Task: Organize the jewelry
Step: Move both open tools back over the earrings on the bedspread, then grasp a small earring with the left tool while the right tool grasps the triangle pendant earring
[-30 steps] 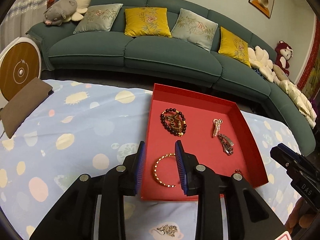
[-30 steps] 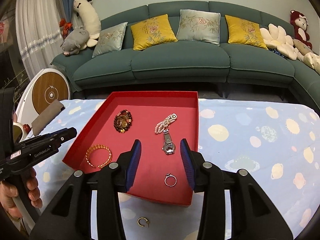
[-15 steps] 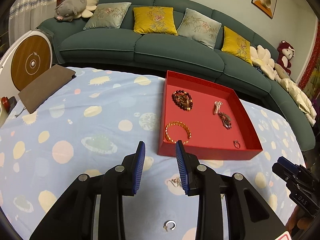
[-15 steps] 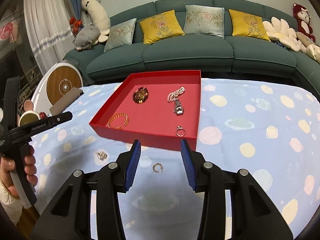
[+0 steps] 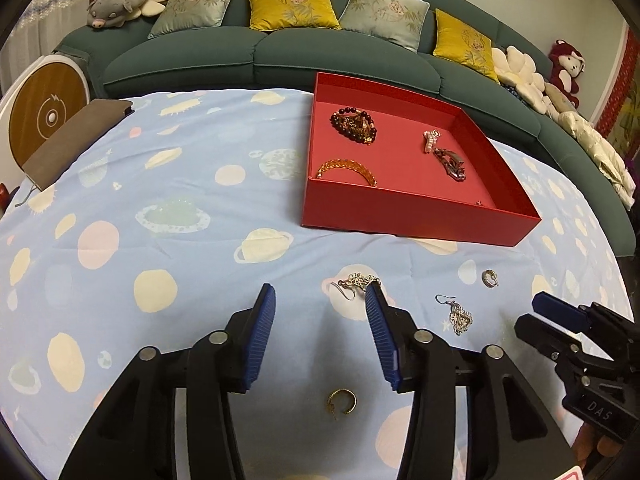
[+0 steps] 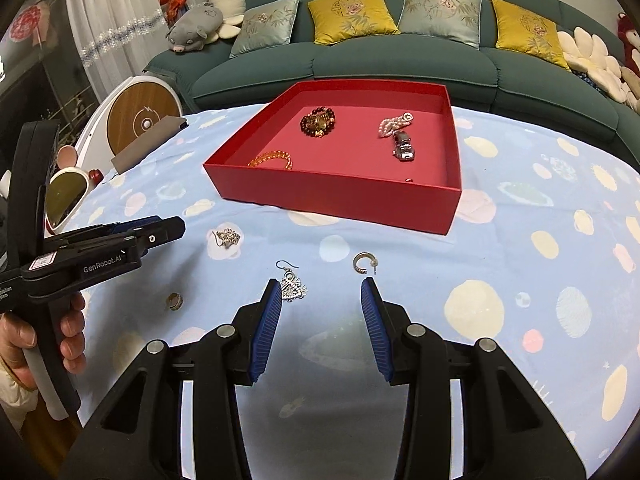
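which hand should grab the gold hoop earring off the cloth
Left. The gold hoop earring lies between the open left tool's fingers; the right tool sits nearer the silver hoop earring.

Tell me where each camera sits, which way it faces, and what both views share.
Left wrist: on the left gripper, angled down over the tablecloth toward the sofa; its open fingers show, the right gripper at right.
Right wrist: on the right gripper, facing likewise; the left gripper and a hand at left.
Shared: red tray, loose earrings, sofa.
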Demonstrator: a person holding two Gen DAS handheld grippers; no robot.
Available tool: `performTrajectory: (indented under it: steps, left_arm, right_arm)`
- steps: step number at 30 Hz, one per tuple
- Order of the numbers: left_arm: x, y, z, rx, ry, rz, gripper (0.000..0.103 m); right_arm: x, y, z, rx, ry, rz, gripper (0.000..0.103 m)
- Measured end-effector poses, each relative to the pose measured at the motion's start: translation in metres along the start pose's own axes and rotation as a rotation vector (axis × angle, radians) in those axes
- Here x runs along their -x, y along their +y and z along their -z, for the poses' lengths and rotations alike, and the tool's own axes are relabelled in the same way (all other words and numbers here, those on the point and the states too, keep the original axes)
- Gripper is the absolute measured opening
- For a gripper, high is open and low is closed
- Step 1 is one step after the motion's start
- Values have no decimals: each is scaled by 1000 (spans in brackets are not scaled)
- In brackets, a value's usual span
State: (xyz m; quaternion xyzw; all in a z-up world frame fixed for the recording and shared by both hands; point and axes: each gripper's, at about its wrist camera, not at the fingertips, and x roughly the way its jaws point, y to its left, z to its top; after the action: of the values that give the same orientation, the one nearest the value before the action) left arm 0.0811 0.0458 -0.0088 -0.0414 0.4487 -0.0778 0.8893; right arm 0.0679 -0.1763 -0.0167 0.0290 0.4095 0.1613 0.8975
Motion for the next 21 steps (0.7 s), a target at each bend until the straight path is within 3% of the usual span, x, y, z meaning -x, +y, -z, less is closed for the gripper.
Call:
performTrajectory:
  steps: [13, 21]
  left_arm:
    - [-40, -9, -6, 8, 66, 0, 49]
    - [-49, -22, -8, -47, 35, -19, 53]
  right_arm:
    - [-37, 31, 1, 61, 66, -28, 40]
    - [-53, 30, -1, 69, 88, -9, 38]
